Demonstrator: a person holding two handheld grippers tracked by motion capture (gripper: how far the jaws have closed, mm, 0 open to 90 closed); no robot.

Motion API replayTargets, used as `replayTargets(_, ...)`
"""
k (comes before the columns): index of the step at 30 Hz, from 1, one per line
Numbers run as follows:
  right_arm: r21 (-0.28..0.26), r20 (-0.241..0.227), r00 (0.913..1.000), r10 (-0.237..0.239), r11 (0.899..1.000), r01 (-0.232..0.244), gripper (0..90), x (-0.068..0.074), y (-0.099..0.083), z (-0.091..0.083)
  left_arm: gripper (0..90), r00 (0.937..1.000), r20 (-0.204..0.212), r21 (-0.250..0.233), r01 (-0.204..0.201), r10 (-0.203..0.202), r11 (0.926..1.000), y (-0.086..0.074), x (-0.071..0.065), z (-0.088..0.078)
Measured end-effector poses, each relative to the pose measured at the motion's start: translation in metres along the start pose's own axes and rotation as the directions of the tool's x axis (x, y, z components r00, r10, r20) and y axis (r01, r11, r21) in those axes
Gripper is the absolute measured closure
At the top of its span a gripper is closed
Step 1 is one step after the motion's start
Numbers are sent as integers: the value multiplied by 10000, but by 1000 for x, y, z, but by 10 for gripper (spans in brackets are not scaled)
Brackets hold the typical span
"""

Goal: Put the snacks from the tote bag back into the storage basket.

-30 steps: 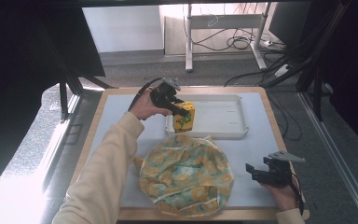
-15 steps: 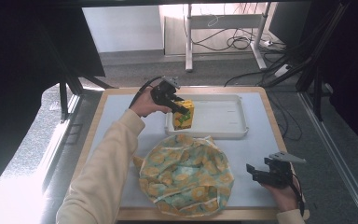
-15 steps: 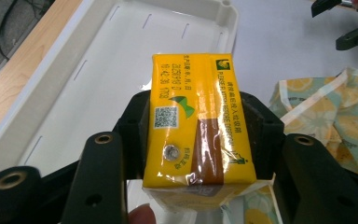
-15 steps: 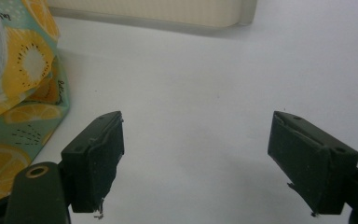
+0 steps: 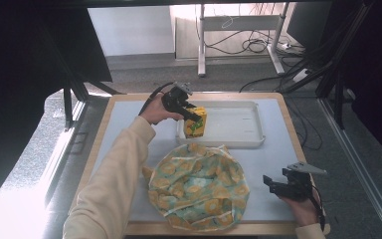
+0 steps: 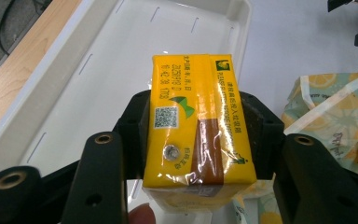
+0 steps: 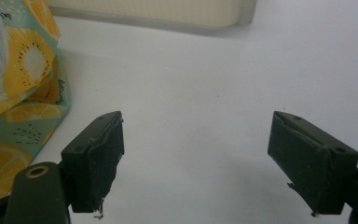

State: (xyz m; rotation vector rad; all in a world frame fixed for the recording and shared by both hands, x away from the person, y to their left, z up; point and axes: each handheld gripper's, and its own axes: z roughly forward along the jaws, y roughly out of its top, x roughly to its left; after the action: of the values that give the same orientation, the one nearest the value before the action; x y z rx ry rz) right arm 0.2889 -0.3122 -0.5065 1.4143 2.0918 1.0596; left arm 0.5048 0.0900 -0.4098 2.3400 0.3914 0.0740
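Carton (image 5: pixel 196 122): yellow drink box, clamped between the jaws of the left gripper (image 5: pixel 189 110), at the tray's (image 5: pixel 238 143) 9 o'clock end, low over or just touching the tray floor; cannot tell which. In the left gripper view the carton (image 6: pixel 196 126) sits with pads pressing its two narrow sides, straw-hole face toward the camera, tray (image 6: pixel 121 42) beneath and beyond. Long axis runs along the jaws, far end toward 12 o'clock in that view; in the high view it stands near upright, top tilted slightly toward 11 o'clock. Right gripper (image 5: pixel 282 186) rests at 4 o'clock on the table (image 5: pixel 119 119), jaws wide, nothing between them (image 7: pixel 196 158). Bag (image 5: pixel 198 185), lemon print, lies slumped at 6 o'clock, just beside the tray. Risks, as judged: if the carton is let go while tilted, it could tip onto its side or against the tray wall; a hard squeeze may dent it or push liquid through the straw seal.
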Motion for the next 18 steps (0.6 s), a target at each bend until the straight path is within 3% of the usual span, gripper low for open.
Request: replayTargets(18, 36, 27, 10000, 34, 10000, -34, 186, -1, -1, 1, 518, 9999, 109, 23, 109, -109, 9999, -7, 13, 12)
